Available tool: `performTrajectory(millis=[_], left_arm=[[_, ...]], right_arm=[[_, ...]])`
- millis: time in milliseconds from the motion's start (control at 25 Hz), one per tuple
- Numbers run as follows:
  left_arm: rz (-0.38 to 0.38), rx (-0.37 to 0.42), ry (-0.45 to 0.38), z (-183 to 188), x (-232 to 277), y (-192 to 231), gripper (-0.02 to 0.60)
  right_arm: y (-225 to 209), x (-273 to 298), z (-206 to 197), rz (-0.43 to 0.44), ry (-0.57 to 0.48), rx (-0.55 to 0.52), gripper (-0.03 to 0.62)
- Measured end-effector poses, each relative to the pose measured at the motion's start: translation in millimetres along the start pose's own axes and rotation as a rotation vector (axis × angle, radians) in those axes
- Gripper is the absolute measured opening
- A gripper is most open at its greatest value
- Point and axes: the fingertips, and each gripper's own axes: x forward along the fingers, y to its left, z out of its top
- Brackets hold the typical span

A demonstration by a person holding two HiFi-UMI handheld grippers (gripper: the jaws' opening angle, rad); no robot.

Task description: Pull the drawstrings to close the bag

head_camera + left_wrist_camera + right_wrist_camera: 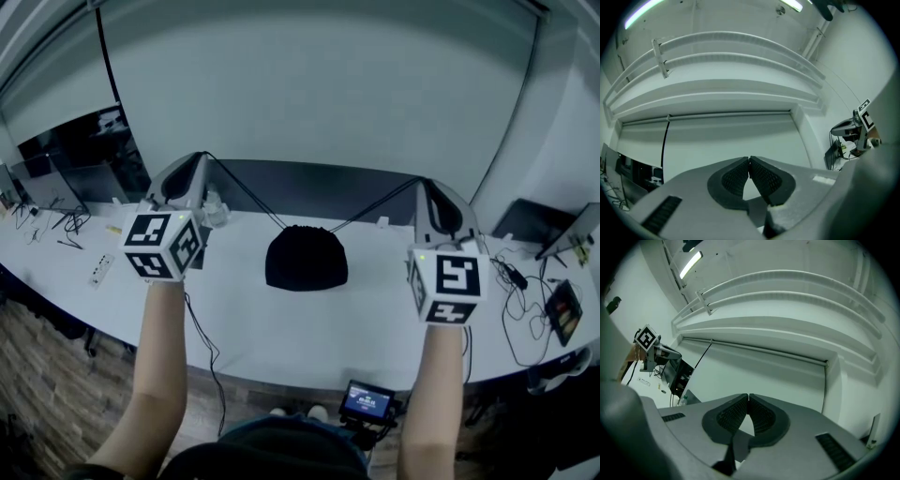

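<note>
Left gripper [202,157]: my jaws clenched on left string [246,192] | right gripper [424,183]: jaws clenched on right string [375,203] | both taut, spread wide | bag [307,260] sits centre of counter [281,328], mouth looks cinched, too small to be sure | left to do: let go.

Nothing legible here: the left marker cube [164,246] and right marker cube [448,281] show only black-and-white square patterns, and the small screen [366,401] below the desk's [281,323] near edge glows blue, unreadable.
</note>
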Motion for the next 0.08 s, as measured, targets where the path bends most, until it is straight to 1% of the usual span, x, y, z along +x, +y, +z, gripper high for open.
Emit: performTrajectory(millis=[80], left_arm=[[0.007,0.011,-0.021,2.1,-2.8,0.8,0.012]], right_arm=[[0.3,-0.4,1.4,-0.008,-0.014,0.002,0.006]])
